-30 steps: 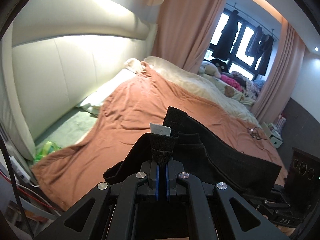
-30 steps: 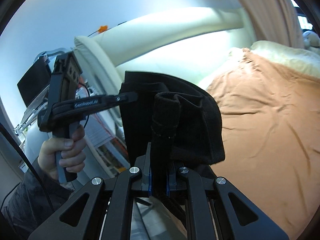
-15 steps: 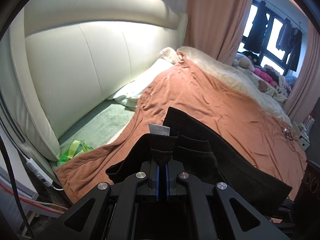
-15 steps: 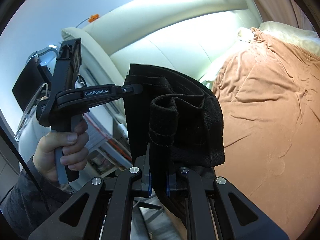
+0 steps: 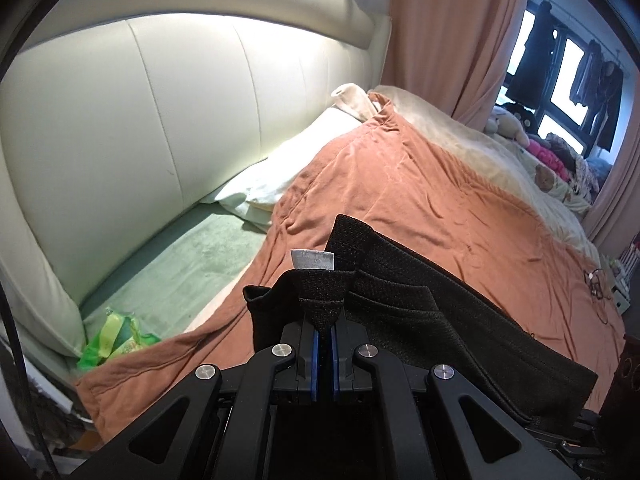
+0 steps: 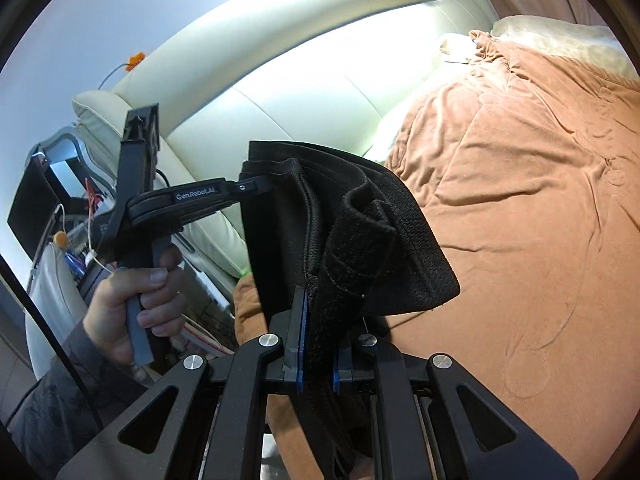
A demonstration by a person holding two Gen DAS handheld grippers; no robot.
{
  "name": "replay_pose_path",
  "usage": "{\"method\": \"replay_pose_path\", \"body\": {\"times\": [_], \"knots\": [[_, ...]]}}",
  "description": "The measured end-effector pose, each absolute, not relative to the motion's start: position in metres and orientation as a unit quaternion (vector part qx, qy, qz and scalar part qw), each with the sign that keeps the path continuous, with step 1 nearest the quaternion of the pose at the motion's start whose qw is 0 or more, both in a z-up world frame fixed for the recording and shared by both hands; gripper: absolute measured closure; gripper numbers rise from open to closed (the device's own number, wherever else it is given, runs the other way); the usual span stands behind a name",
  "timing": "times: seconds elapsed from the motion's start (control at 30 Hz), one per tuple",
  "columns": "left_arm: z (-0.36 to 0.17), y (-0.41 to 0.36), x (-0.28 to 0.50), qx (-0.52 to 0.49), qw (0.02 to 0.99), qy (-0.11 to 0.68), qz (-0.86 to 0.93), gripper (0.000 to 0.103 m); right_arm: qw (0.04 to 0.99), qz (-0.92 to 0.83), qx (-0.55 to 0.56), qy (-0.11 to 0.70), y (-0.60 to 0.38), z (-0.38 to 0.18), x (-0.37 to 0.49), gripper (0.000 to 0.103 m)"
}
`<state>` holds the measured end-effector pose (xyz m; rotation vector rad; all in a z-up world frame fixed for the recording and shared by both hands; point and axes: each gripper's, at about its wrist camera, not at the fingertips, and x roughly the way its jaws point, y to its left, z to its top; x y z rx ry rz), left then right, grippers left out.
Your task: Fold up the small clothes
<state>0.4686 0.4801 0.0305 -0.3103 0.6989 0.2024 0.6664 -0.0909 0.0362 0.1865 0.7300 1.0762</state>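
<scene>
A black knit garment [image 5: 420, 312] with a wide waistband and a small white label [image 5: 312, 259] hangs between both grippers above the bed. My left gripper [image 5: 322, 320] is shut on one end of the waistband. It also shows in the right wrist view [image 6: 256, 186], held by a hand at the left. My right gripper [image 6: 317, 312] is shut on the other end of the black garment [image 6: 360, 232], which droops down between its fingers. The cloth is bunched and slack between the two grips.
An orange-brown blanket [image 5: 420, 200] covers the bed below, also in the right wrist view [image 6: 540, 200]. A cream padded headboard [image 5: 180, 100] stands on the left, with a white pillow [image 5: 280, 176] and a green packet [image 5: 116, 336]. Pink curtains [image 5: 448, 32] and plush toys [image 5: 516, 120] are at the far side.
Both grippers have moved forward and lower toward the bed with the garment held between them. The headboard and blanket now fill more of each view. Both grips stayed shut.
</scene>
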Motion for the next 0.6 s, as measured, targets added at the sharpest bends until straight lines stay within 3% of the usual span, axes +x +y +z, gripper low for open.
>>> {"method": "replay_pose_path", "body": {"times": [0.6], "knots": [[0.104, 0.471, 0.359, -0.136, 0.937, 0.307, 0.093, 0.099, 0.764, 0.564, 0.056, 0.310, -0.045, 0.063, 0.539, 0.098]]}}
